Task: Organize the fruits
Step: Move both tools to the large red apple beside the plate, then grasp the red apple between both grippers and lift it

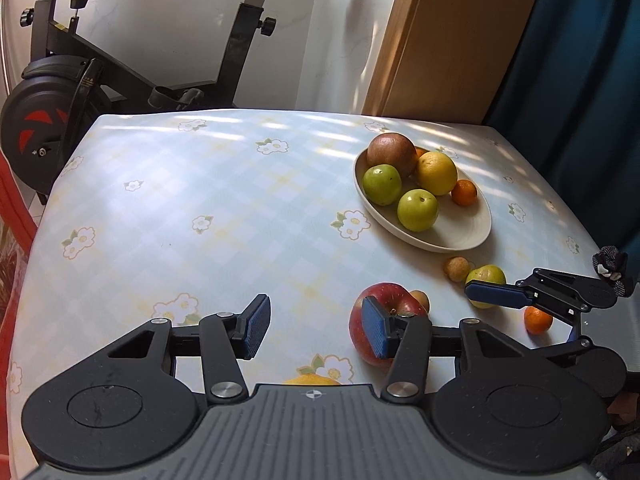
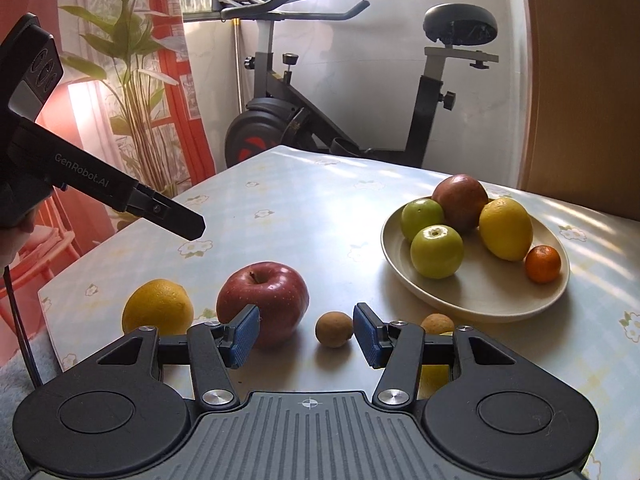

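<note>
Left tool (image 1: 316, 330) stands open over the bench (image 1: 200, 184) near its front edge, nothing between its pads; the red apple (image 1: 362, 334) lies just behind its right pad. Right tool (image 2: 306, 334) is also open and empty, a small brown fruit (image 2: 334, 329) just beyond its tips and an orange (image 2: 158, 308) beside the apple. Farther back, toward the right edge, the cream plate (image 2: 480, 300) holds two green apples, a dark red fruit, a lemon and a mandarin.

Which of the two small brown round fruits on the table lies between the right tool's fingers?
The brown fruit beside the red apple; its twin sits farther right, nearer the plate.
</note>
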Action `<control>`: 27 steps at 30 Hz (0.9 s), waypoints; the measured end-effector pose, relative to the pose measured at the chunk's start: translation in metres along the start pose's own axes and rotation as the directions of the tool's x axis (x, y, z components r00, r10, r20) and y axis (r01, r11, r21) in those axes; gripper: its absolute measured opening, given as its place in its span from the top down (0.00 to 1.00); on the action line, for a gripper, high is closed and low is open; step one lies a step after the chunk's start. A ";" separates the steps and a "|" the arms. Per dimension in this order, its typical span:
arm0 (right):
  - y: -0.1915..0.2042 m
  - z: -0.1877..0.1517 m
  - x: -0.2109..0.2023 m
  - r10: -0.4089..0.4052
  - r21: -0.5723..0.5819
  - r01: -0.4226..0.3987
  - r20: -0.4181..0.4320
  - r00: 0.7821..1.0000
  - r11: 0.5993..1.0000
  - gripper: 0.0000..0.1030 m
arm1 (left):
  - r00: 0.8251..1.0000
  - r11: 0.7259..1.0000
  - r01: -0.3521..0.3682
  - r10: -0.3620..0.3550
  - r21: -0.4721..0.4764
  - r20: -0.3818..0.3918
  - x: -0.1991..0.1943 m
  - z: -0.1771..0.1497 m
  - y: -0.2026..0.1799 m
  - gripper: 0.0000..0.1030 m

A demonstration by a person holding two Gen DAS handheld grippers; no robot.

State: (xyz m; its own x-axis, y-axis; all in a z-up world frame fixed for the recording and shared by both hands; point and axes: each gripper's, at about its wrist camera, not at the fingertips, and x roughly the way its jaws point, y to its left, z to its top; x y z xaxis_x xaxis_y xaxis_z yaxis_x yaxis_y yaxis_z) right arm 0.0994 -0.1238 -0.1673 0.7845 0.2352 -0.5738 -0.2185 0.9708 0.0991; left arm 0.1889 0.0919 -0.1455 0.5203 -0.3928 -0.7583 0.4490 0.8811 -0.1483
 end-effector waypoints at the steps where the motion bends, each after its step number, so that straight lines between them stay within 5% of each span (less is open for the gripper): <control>1: 0.002 0.000 0.002 0.001 -0.006 -0.001 -0.006 1.000 1.000 0.53 | 1.000 1.000 0.003 -0.003 0.001 -0.002 0.002 0.000 -0.001 0.49; 21: 0.020 -0.002 0.029 0.060 -0.107 -0.068 -0.070 0.996 0.992 0.53 | 0.985 0.982 0.158 -0.165 -0.106 -0.058 0.038 0.000 0.003 0.58; 27: 0.021 0.001 0.036 0.074 -0.113 -0.082 -0.076 0.994 0.990 0.53 | 0.967 0.962 0.232 -0.244 -0.142 -0.073 0.042 0.001 0.002 0.58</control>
State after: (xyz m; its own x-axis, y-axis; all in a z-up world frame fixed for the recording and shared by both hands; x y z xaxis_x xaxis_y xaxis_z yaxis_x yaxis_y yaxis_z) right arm 0.1233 -0.0947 -0.1851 0.7198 0.3019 -0.6251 -0.3462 0.9366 0.0537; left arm 0.2127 0.0772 -0.1776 0.3405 -0.5759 -0.7432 0.4502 0.7938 -0.4089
